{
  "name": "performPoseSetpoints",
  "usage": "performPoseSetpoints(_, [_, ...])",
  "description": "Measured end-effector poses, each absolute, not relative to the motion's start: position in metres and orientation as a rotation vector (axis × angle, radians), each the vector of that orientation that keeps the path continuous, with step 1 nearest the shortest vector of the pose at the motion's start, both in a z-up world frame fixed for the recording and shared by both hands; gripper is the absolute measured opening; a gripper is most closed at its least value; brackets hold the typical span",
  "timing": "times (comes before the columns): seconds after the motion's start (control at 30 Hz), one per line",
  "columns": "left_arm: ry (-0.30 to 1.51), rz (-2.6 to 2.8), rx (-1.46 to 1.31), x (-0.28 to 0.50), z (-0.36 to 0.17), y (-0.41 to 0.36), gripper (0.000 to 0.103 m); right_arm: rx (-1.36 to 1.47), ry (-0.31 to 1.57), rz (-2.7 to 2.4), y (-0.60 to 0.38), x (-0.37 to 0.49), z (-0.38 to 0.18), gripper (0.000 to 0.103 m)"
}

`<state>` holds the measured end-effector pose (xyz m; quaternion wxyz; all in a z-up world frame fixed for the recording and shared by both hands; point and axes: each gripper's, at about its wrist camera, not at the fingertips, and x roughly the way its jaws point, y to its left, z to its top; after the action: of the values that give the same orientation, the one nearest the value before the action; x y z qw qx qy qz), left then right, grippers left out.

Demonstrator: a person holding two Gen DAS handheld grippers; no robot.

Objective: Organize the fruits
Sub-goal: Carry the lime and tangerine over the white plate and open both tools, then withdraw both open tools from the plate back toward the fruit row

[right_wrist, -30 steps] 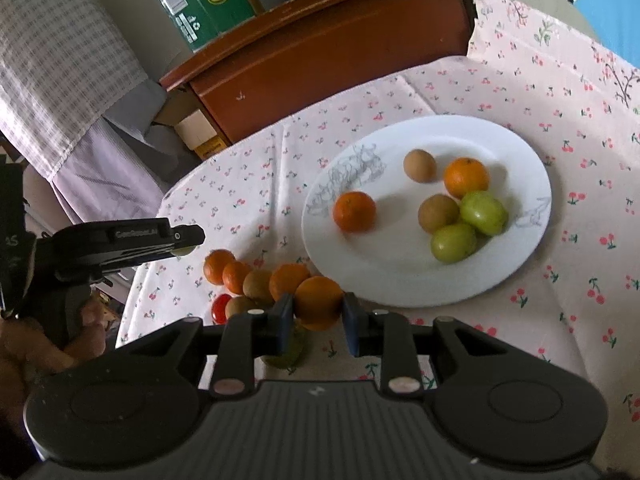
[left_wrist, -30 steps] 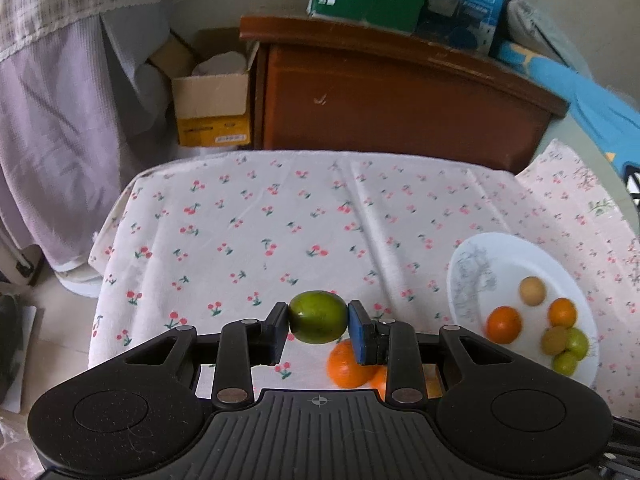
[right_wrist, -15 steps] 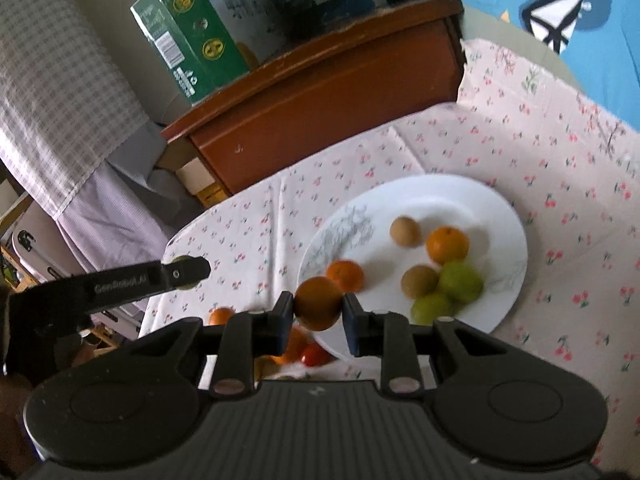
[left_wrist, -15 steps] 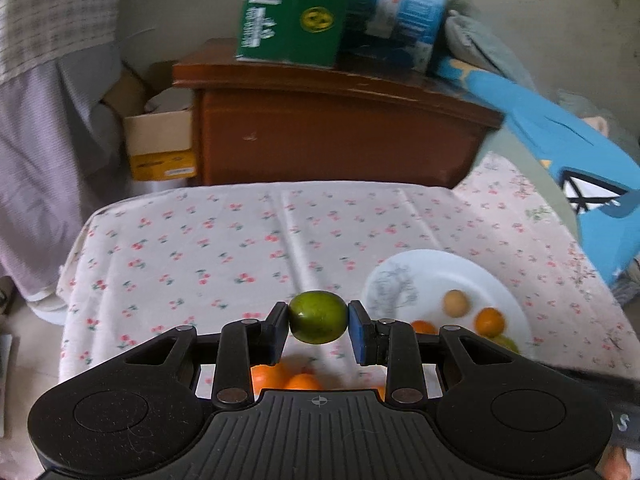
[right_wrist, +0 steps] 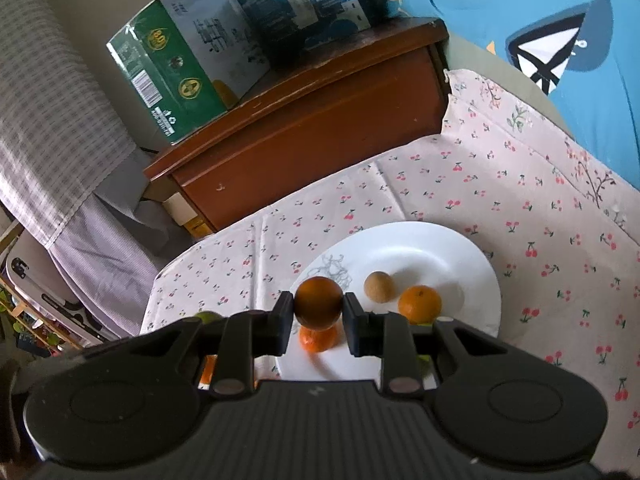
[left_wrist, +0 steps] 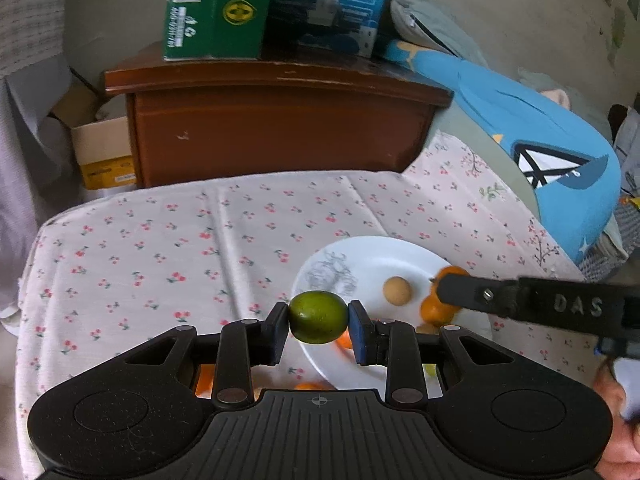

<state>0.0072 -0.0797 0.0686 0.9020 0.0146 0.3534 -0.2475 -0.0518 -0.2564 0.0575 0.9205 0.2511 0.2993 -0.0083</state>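
My left gripper (left_wrist: 318,330) is shut on a green fruit (left_wrist: 318,317) and holds it above the near left edge of the white plate (left_wrist: 362,254). My right gripper (right_wrist: 318,316) is shut on an orange (right_wrist: 319,301) and holds it above the same plate (right_wrist: 436,246). On the plate lie a brown fruit (right_wrist: 378,287), an orange (right_wrist: 419,303) and another orange (right_wrist: 317,340) under my right gripper. The right gripper also shows in the left wrist view (left_wrist: 442,292), reaching over the plate from the right. More fruit is partly hidden behind both gripper bodies.
The table has a cherry-print cloth (left_wrist: 168,248). A brown wooden cabinet (left_wrist: 280,120) stands behind it with a green box (left_wrist: 216,8) and a blue box (left_wrist: 336,4) on top. A blue cushion (left_wrist: 552,152) lies at the right. A cardboard box (left_wrist: 102,152) sits at the left.
Both grippers have risen and moved right over the plate, each still holding its fruit. The loose pile of fruit on the cloth has dropped almost out of view beneath them.
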Motion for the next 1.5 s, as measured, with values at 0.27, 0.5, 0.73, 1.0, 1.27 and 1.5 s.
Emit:
performPoseSetpoints(0.27, [0.764, -0.543, 0.041, 0.008, 0.055, -0.097, 0.029, 0.556, 0.656, -0.039, -0.271, -0.037, 0.046, 0.026])
performPoseSetpoints(0.5, [0.801, -0.573, 0.046, 0.009, 0.043, -0.105, 0.029, 0.576, 0.699, -0.043, -0.275, -0.025, 0.033, 0.026])
performPoseSetpoints(0.73, [0.812, -0.589, 0.032, 0.011, 0.037, -0.109, 0.031, 0.584, 0.719, -0.052, -0.277, -0.016, 0.026, 0.028])
performPoseSetpoints(1.0, [0.763, -0.570, 0.023, 0.008, 0.051, -0.102, 0.076, 0.596, 0.682, -0.067, -0.281, -0.019, 0.033, 0.031])
performPoseSetpoints(1.27, [0.779, -0.523, 0.000, 0.014, 0.062, -0.088, 0.086, 0.605, 0.656, -0.071, -0.284, -0.023, 0.041, 0.035])
performPoseSetpoints(1.5, [0.725, -0.460, -0.045, 0.012, 0.085, -0.060, 0.087, 0.578, 0.647, -0.066, -0.277, -0.032, 0.047, 0.037])
